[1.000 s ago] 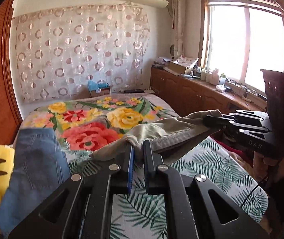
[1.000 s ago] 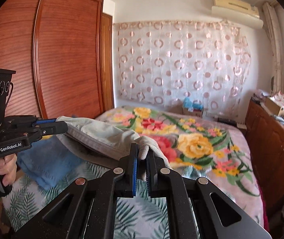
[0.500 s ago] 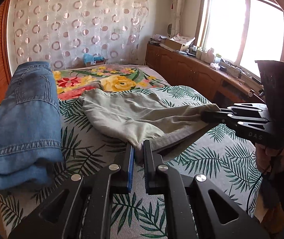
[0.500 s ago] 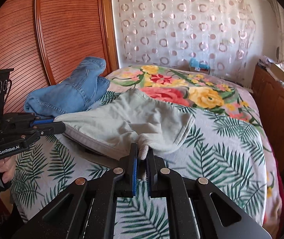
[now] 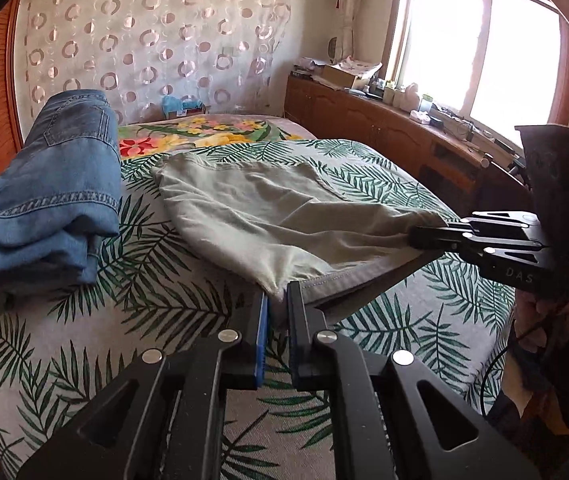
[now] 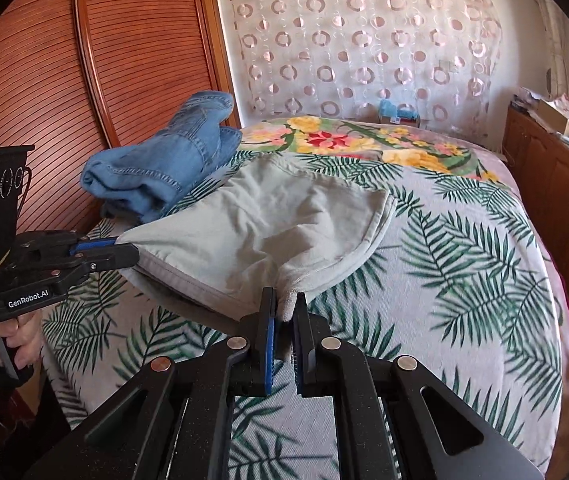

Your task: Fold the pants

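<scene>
Light grey-green pants (image 5: 268, 216) lie spread on the palm-leaf bed cover (image 5: 156, 292), far end resting flat, near edge held slightly raised. My left gripper (image 5: 276, 300) is shut on one near corner of the pants. My right gripper (image 6: 284, 304) is shut on the other near corner; it also shows in the left wrist view (image 5: 428, 236) at the right. The pants (image 6: 268, 220) and my left gripper (image 6: 124, 252) show in the right wrist view, at its left.
Folded blue jeans (image 5: 52, 196) are piled at the left of the bed beside the wooden wardrobe (image 6: 84, 80). A floral blanket (image 6: 356, 140) covers the far end. A wooden cabinet (image 5: 384, 136) runs under the window on the right.
Both grippers have come down and back toward the near edge, laying the pants out flat on the bed. Both stay shut on the corners.
</scene>
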The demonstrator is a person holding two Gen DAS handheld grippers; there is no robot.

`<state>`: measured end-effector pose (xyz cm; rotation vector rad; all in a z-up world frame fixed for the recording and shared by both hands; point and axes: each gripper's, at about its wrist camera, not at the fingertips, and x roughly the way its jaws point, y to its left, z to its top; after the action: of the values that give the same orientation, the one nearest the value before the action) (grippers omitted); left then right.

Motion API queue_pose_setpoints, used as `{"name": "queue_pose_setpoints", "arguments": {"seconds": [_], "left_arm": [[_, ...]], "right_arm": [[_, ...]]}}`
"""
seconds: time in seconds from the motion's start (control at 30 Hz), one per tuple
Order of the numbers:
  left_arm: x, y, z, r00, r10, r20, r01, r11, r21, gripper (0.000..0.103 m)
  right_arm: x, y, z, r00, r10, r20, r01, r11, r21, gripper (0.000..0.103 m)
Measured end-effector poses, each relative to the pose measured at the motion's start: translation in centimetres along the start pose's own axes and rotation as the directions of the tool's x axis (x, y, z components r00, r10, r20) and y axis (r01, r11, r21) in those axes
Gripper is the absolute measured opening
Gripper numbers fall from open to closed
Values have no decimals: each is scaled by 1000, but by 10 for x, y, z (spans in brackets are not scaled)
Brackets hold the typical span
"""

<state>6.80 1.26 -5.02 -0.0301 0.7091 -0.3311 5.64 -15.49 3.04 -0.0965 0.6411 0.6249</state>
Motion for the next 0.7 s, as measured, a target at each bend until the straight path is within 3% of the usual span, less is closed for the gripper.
{"name": "queue_pose_setpoints", "arguments": {"seconds": [0.47,0.63,0.7], "left_arm": [[1,-3,-37,998,-6,-61,4,1000,-26,10],[9,-2,-37,997,20,-78,-22,999,-31,22],[9,-1,-36,997,33,-70,-35,999,-29,34]], "right_arm": [[2,1,-19,999,12,-46,-13,1000,-19,7],[13,-7,-22,997,12,-77,-11,1000,8,7],[16,-10,-23,997,13,-80,-12,1000,16,7]]}}
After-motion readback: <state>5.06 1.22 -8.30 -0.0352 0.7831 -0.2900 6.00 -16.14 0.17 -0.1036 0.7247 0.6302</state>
